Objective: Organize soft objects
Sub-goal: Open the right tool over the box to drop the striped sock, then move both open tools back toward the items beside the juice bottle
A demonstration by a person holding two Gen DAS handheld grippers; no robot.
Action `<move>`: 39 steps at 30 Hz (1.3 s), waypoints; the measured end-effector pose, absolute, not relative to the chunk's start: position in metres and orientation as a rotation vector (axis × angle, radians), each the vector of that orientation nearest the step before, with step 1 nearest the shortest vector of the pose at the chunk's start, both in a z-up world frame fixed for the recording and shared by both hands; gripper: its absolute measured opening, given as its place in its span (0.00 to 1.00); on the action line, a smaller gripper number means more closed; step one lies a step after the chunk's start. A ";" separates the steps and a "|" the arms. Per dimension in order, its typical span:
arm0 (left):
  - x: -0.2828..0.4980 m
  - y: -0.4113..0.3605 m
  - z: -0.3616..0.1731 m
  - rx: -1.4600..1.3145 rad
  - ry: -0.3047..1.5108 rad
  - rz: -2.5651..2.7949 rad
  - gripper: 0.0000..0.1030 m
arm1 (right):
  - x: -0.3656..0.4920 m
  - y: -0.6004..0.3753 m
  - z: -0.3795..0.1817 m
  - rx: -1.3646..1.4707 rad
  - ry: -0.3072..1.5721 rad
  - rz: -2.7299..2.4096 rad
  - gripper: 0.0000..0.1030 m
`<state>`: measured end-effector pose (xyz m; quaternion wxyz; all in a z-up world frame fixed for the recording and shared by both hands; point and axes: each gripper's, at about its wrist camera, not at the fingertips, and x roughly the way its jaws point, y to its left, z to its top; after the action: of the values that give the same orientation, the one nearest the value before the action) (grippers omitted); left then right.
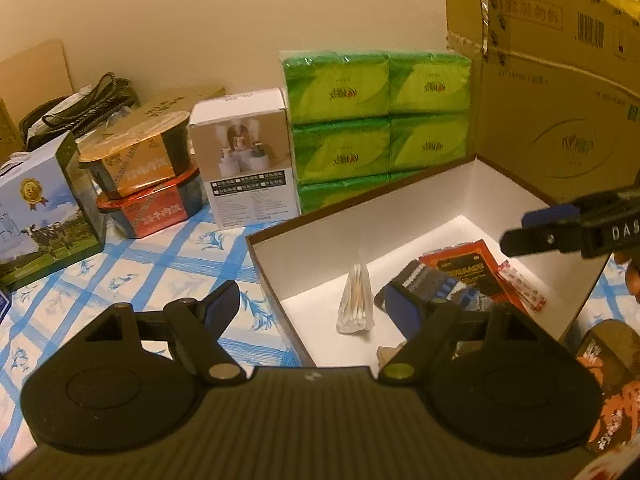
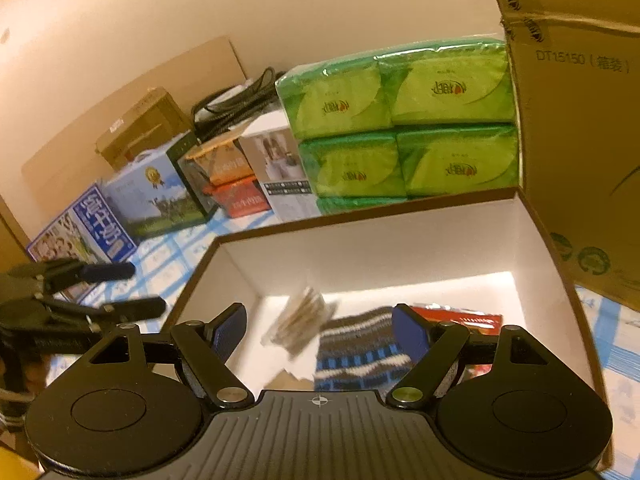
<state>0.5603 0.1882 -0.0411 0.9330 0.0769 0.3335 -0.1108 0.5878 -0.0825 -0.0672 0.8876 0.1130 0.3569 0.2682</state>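
In the left wrist view, a white-lined open box (image 1: 472, 200) is seen on the counter (image 1: 168, 264), which is covered by a blue-checked cloth; inside it lie a clear bag of cotton swabs (image 1: 356, 300), a striped knitted item (image 1: 436, 288), a red and black packet (image 1: 468, 268) and a small strip with red print (image 1: 524, 284). That strip is not made out in the right wrist view, where the bag of cotton swabs (image 2: 300, 320) is blurred and the striped knitted item (image 2: 356, 348) is shown lying on the box floor beside the red packet (image 2: 460, 316), inside the open box (image 2: 400, 240). Only in the right wrist view is a blue milk carton (image 2: 84, 228) at the far left shown clearly. The stacked green tissue packs (image 1: 376, 124) and the tall cardboard carton (image 1: 560, 92) are shown in both. The left gripper (image 1: 320, 304) is seen with its jaws spread wide, nothing between them, one finger over the counter and the other over the box. The right gripper (image 2: 320, 332) is held above the box with its jaws released and wide apart; the knitted item lies beneath them, and no pad is seen pressing on it. The right gripper (image 1: 540, 228) also appears at the right edge of the left view, and the left gripper (image 2: 120, 288) at the left edge of the right view.
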 end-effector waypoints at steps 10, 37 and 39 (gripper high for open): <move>0.528 0.211 -0.013 0.137 0.694 -0.139 0.76 | 0.554 -0.109 -0.043 0.264 0.738 0.574 0.78; 0.337 0.247 0.042 0.005 0.664 0.021 0.76 | 0.385 -0.195 0.015 0.290 0.669 0.584 0.78; 0.322 0.242 0.042 -0.004 0.664 0.022 0.76 | 0.372 -0.201 0.015 0.292 0.669 0.578 0.78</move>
<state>0.3224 0.2420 0.0421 0.9454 -0.0018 0.3257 0.0108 0.3717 -0.2008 0.0149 0.8937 0.1407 0.3223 0.2785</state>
